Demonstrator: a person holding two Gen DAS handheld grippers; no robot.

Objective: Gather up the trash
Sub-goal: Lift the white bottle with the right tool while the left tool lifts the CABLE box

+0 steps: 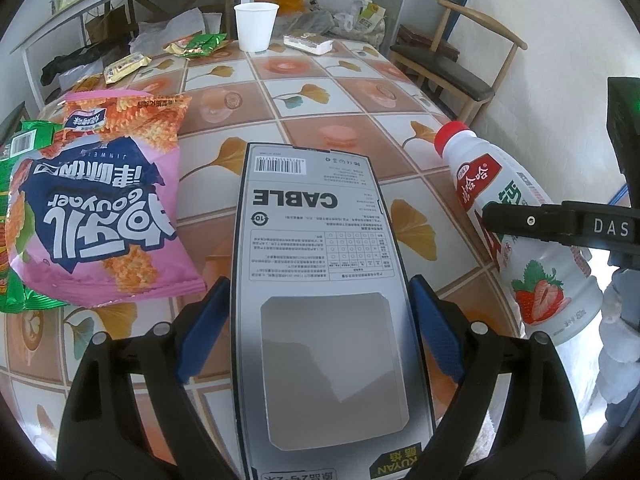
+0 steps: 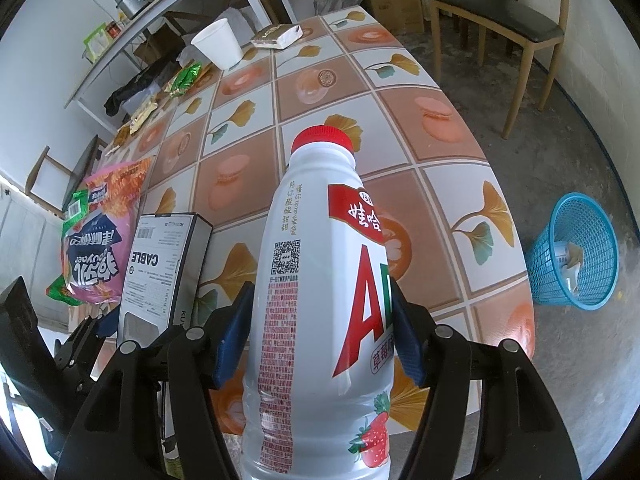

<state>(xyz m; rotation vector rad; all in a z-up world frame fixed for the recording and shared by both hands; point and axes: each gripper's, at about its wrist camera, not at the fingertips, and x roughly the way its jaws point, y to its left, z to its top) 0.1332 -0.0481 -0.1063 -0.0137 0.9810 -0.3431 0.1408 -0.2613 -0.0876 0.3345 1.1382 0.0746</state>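
Trash sits in both our grippers. Our left gripper (image 1: 320, 328) has its jaws clamped on the long sides of a grey cable box (image 1: 320, 272), which fills the lower middle of the left wrist view, barcode end pointing away from us. Our right gripper (image 2: 316, 336) has its jaws clamped on a white strawberry milk bottle (image 2: 316, 280) with a red cap; it rises up the centre of the right wrist view, cap toward the top of the frame.

Just left of the box in the left wrist view, a pink snack bag (image 1: 100, 208) lies on the bench (image 1: 344, 92), partly overlapping a green wrapper (image 1: 20, 160) at the left edge. The bench wears a tiled cloth of leaves and pastries. Farther off, toward the top of that frame, stand a white paper cup (image 1: 256, 26), a small flat packet (image 1: 308, 43) to its right, and more wrappers (image 1: 196, 45) to its left.

At the right edge of the right wrist view, a blue mesh basket (image 2: 560, 280) stands on the floor beside the bench, some scraps already inside. A wooden chair (image 2: 508, 24) sits in the upper right.
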